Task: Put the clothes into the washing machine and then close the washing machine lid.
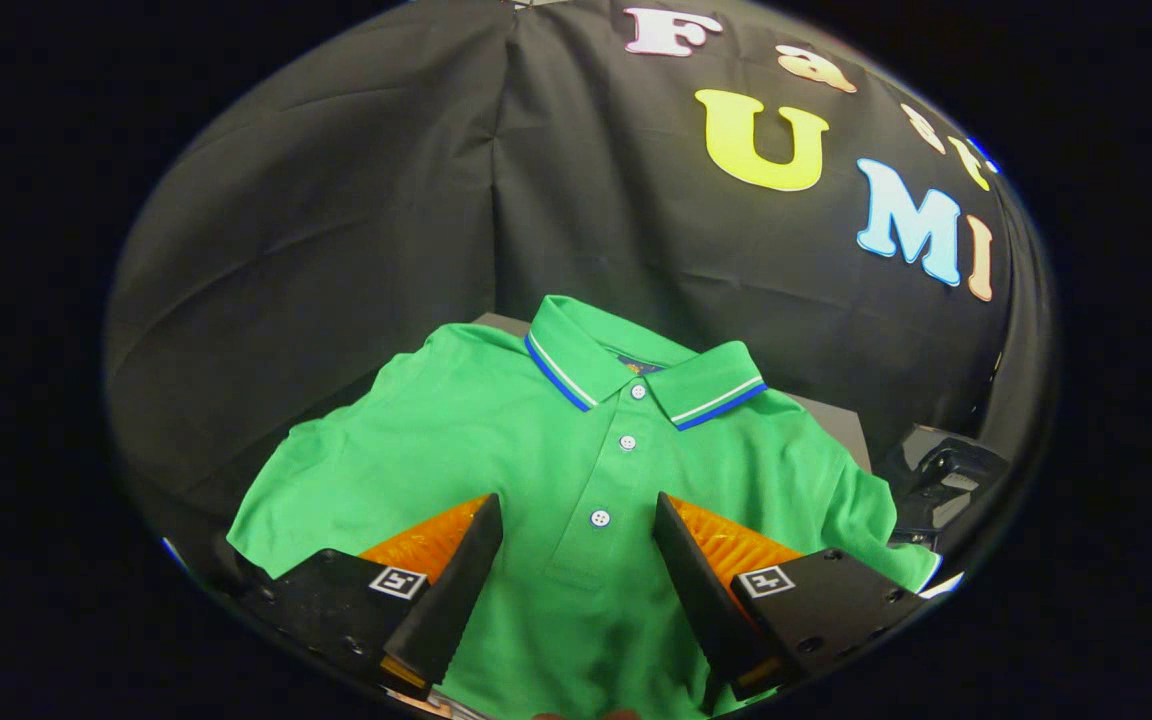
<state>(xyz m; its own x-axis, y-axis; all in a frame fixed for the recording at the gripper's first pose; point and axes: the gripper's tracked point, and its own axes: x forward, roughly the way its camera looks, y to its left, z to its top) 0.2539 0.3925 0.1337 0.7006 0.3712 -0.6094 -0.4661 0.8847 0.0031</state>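
a: hovering over the green polo shirt (536, 450), claw (576, 545) released, fingers spread wide with nothing between them but cloth below. whether the tips touch the fabric, cannot tell.

b: where does the shirt lie?

a: flat, face up, on a grey surface (841, 425) against the black booth wall. collar at the far end, hem running near, under the fingers. the button placket (601, 480) sits between the two fingers, just ahead of the tips.

b: step in hand?

a: my reading: the pick-up, not yet made. no washing machine identified; a dark object (946, 475) at the right, beyond the sleeve, too unclear to name.

b: how to do it well?

a: judgement only: come down on the chest, pinch a fold of cloth rather than press flat, since a flat layer gives the fingers nothing to bite. gather near the placket, where the doubled fabric is thicker. lift high enough that the sleeves clear the surface edge.

b: material?

a: knit with a fine pique look, matte, soft, likely limp when lifted. collar (636, 375) stiffer, ribbed, trimmed with blue and white stripes. three small pale buttons. short sleeves spread left and right, light creases at the shoulders.
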